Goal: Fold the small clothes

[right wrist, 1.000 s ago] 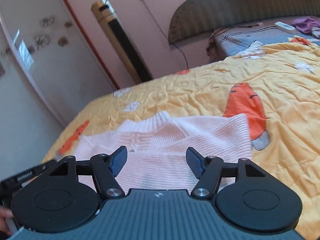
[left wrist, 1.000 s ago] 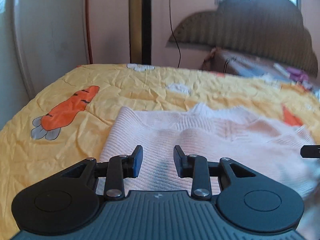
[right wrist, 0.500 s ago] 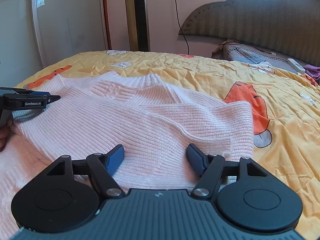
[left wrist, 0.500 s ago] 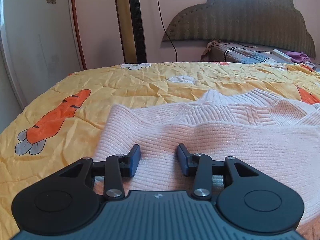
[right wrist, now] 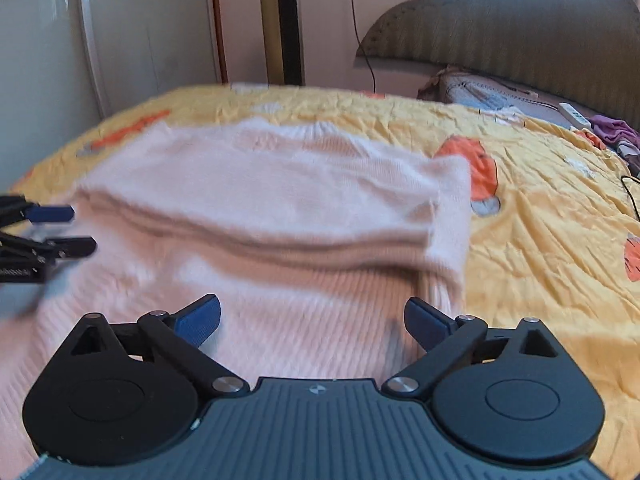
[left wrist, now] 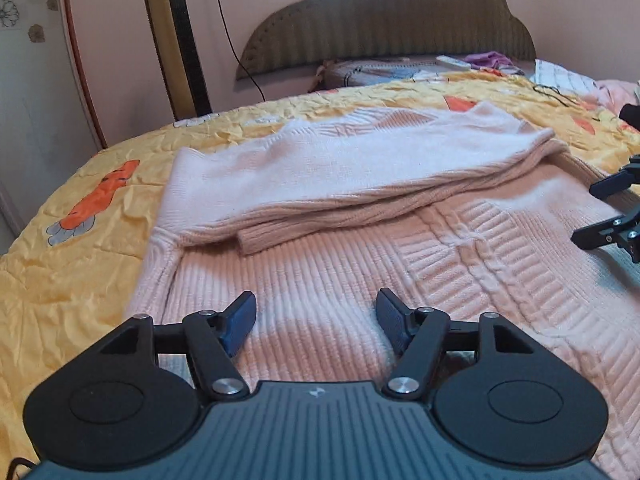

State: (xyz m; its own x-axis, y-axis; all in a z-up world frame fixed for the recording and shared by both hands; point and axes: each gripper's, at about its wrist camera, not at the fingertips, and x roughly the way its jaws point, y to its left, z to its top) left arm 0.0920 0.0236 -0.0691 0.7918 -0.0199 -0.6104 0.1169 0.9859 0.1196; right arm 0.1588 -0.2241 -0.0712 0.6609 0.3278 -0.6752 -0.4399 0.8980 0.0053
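Both grippers' fingers (left wrist: 239, 316) (right wrist: 198, 316) are opening, empty, above the pink sweater (left wrist: 360, 184)

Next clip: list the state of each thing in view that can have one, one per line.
Pink sweater: flat on the bedspread, far part folded over the near part.
Left tongs: opening, nothing between the pads.
Right tongs: opening, empty, above the sweater.
Yellow bedspread: spread out, wrinkled.
Tower fan: upright.

left gripper (left wrist: 316, 316) opening, empty; right gripper (right wrist: 312, 318) opening, empty
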